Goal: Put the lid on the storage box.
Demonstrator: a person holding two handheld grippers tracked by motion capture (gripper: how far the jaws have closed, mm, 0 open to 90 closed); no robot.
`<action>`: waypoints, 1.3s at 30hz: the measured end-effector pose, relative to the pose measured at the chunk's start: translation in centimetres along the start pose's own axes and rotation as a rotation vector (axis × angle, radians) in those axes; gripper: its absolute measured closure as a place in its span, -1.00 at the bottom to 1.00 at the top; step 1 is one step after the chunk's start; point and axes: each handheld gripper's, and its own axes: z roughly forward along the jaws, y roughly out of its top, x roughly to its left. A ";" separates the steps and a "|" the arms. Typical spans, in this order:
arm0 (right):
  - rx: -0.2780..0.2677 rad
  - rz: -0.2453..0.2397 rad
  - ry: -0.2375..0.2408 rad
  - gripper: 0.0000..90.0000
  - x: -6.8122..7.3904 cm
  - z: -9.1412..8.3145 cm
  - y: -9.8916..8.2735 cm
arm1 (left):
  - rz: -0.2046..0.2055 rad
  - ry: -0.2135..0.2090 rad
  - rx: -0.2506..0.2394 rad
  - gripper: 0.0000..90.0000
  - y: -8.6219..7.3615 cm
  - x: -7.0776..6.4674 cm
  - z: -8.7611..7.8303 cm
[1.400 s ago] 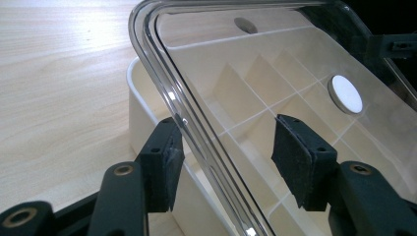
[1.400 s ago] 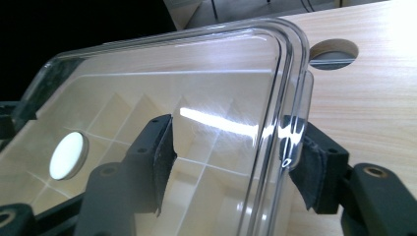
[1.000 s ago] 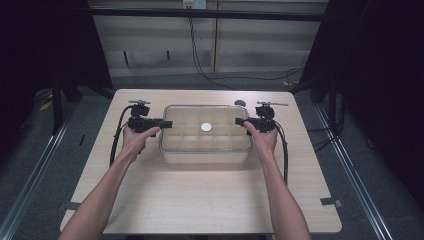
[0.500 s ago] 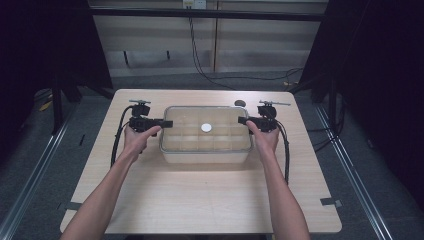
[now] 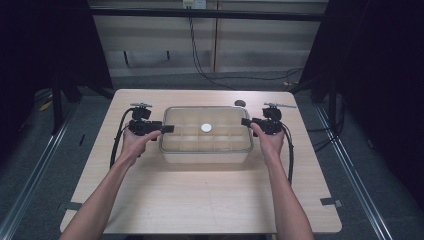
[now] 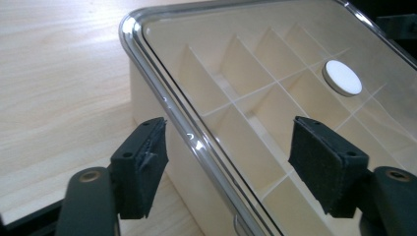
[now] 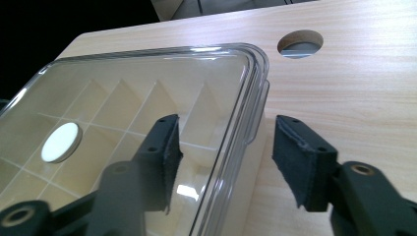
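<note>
A clear plastic box [image 5: 206, 150] with a grid of compartments stands mid-table under a clear lid. A white round disc [image 5: 206, 128] sits at the lid's centre. My left gripper [image 5: 169, 129] is at the box's left end. In the left gripper view its jaws [image 6: 231, 167] have just been opening and straddle the lid's rim [image 6: 162, 98] without touching it. The disc [image 6: 342, 77] lies beyond. My right gripper [image 5: 246, 121] is at the right end. Its jaws [image 7: 231, 160] have just been opening too, with the rim [image 7: 251, 83] loose between them and the disc [image 7: 61, 142] farther left.
The wooden table [image 5: 200, 200] has a round cable hole [image 5: 240, 103] just behind the box, also seen past the right gripper [image 7: 300, 43]. Black cables trail from both grippers along the forearms. Dark floor and metal rails surround the table.
</note>
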 end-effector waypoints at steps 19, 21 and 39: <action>-0.045 -0.095 0.078 -0.29 2.0 -3.7 0.0 | 0.090 0.041 -0.079 -0.51 -0.6 -2.0 -3.7; -0.056 -0.103 0.083 -0.29 2.1 -4.3 -0.1 | 0.099 0.054 -0.072 -0.52 -0.8 -2.1 -4.0; -0.089 -0.122 0.075 -0.34 1.9 -9.6 -2.0 | 0.126 0.077 -0.104 -0.62 -3.4 -3.2 -7.9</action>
